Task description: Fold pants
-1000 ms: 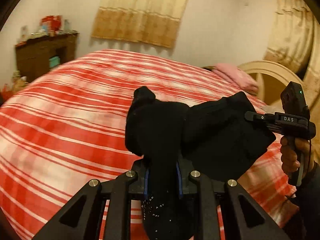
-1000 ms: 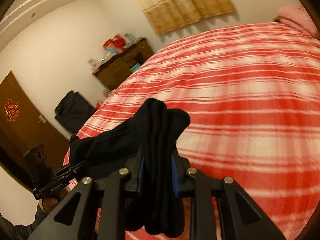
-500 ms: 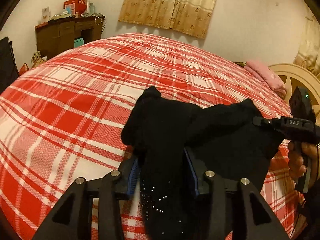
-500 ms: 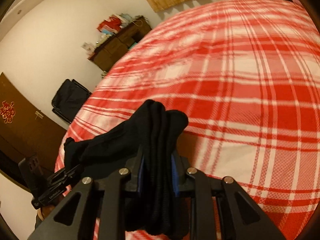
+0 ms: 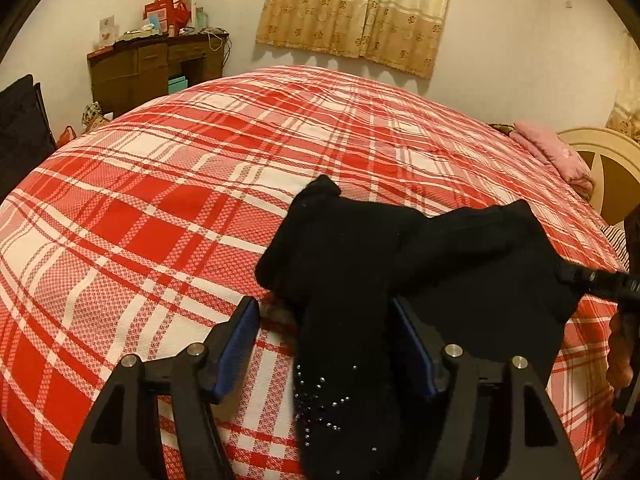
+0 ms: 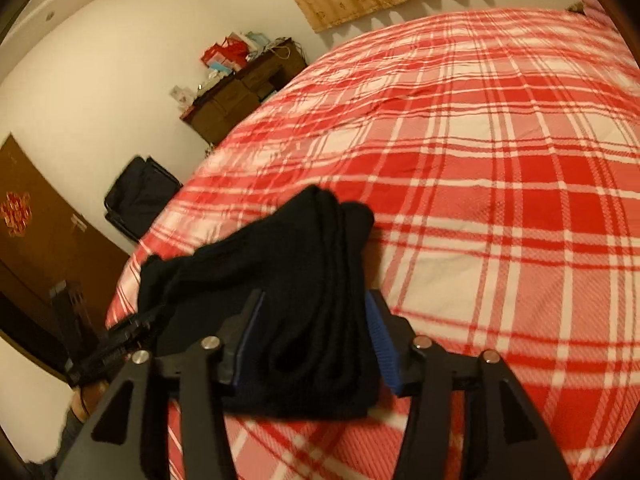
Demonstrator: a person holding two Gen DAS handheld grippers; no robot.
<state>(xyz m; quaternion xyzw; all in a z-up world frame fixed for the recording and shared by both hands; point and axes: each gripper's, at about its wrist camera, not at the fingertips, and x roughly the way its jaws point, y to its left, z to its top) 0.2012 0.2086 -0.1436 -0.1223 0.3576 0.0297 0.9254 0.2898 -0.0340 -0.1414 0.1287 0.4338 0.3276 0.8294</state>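
Pants (image 5: 360, 280) lie folded on the bed (image 5: 160, 200); both grippers' fingers, just opening, straddle them unclamped. Only the left view shows studs (image 5: 320, 392); only the right view shows a door (image 6: 36, 240).

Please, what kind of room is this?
Most likely a bedroom at home: a large bed with a red plaid cover, a pink pillow beside a cream headboard, and a cluttered wooden dresser.

Black pants (image 5: 360, 264), speckled with tiny silver studs, are lying mid-frame on a red-and-white plaid bedspread (image 5: 160, 208); beige patterned curtains (image 5: 356, 12) are hanging at top centre.
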